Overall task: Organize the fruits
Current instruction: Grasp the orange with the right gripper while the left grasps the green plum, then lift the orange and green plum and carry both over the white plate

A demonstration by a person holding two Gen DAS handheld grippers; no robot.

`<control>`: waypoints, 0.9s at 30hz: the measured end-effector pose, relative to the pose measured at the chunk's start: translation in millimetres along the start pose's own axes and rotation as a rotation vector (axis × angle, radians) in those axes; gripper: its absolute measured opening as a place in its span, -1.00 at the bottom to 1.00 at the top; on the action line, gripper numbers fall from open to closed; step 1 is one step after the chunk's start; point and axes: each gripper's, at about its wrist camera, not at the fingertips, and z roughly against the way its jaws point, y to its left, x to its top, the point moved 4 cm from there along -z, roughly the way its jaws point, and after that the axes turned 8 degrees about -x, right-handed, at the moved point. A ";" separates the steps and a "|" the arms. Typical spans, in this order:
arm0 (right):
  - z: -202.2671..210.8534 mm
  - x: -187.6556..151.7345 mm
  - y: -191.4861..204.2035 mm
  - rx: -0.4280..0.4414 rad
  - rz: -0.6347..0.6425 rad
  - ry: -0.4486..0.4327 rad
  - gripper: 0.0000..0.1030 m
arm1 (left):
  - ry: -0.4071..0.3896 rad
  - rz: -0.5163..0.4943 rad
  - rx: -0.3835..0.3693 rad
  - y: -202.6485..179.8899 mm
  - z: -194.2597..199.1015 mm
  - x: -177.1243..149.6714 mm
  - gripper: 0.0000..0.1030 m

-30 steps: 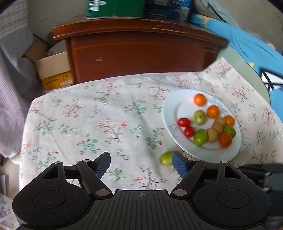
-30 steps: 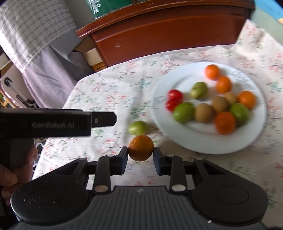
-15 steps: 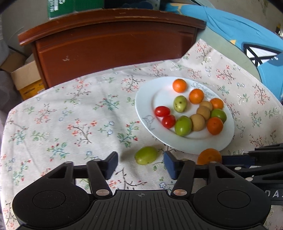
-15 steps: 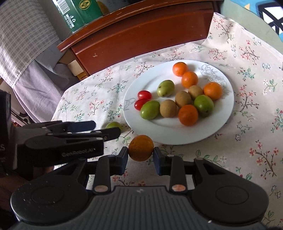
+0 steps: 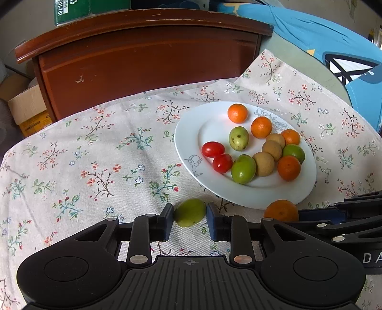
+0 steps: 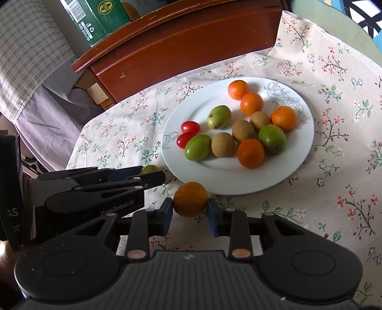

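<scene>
A white plate (image 5: 257, 193) (image 6: 298, 157) on the floral cloth holds several oranges, green fruits, brown fruits and two red tomatoes. A loose green fruit (image 5: 189, 212) lies on the cloth in front of the plate, between the fingers of my left gripper (image 5: 189, 220). The left jaws stand close around it, with a small gap showing on the right side. My right gripper (image 6: 189, 215) is shut on an orange (image 6: 190, 199) (image 5: 281, 210) and holds it just in front of the plate's near rim. The green fruit is mostly hidden in the right wrist view (image 6: 149, 168).
A dark wooden cabinet (image 5: 148, 59) stands behind the table with a green box (image 6: 100, 19) on top. A cardboard box (image 5: 28, 112) and checked cloth (image 6: 28, 47) are at the left. A blue cloth (image 5: 334, 47) lies at the right. The two grippers sit side by side.
My left gripper moved right and forward over the loose green fruit and its jaws narrowed around it. My right gripper carried the orange closer to the plate's rim.
</scene>
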 end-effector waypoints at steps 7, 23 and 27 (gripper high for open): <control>5.7 4.6 1.6 0.017 0.001 -0.021 -0.40 | -0.055 0.013 -0.006 -2.2 18.9 12.1 -0.48; 48.6 57.4 -10.2 0.039 -0.035 -0.239 -0.40 | -0.243 0.041 -0.024 -4.6 67.6 62.2 -0.48; 56.1 69.6 -15.7 0.034 -0.053 -0.285 -0.40 | -0.261 0.057 -0.034 -5.3 71.0 72.3 -0.48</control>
